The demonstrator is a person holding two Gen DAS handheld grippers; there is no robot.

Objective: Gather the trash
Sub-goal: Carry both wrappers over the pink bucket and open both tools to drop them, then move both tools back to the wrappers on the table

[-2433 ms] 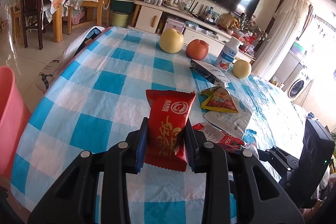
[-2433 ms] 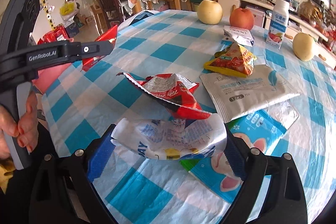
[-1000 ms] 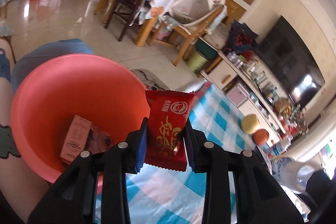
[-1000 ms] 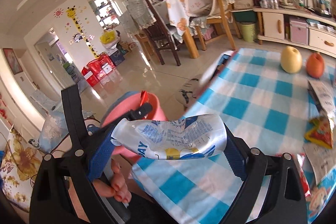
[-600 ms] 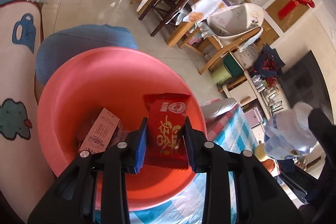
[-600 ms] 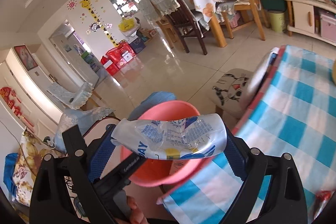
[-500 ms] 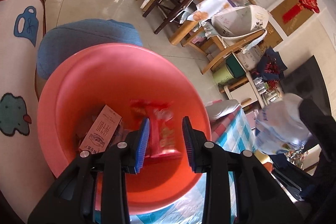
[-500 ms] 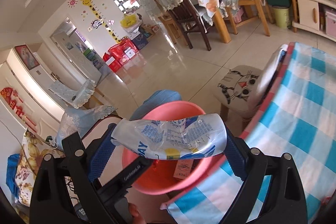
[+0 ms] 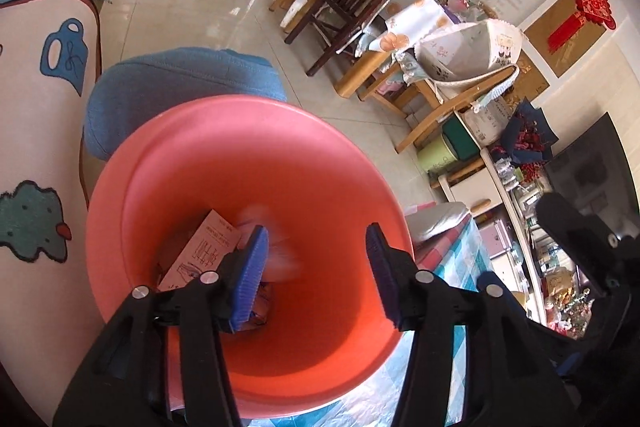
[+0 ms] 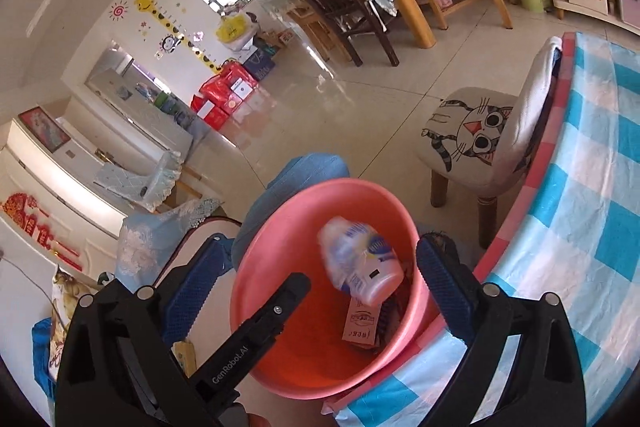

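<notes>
Both grippers are hanging wide and empty over the pink bin (image 10: pixel 280 307). The left gripper (image 9: pixel 316 267) is nearer it. Below the right gripper (image 10: pixel 320 291), a white wrapper (image 10: pixel 360 267) is falling in, long side tilted.

Blurred white-blue wrapper (image 10: pixel 362 261) airborne inside pink bin (image 10: pixel 256 291).

Pink bin (image 9: pixel 248 155): smooth plastic, slight sheen. Floor (image 10: pixel 304 107): glossy tile. Tablecloth (image 10: pixel 592 211): crinkly checked plastic sheet. Chairs (image 9: pixel 436 107): wood.
</notes>
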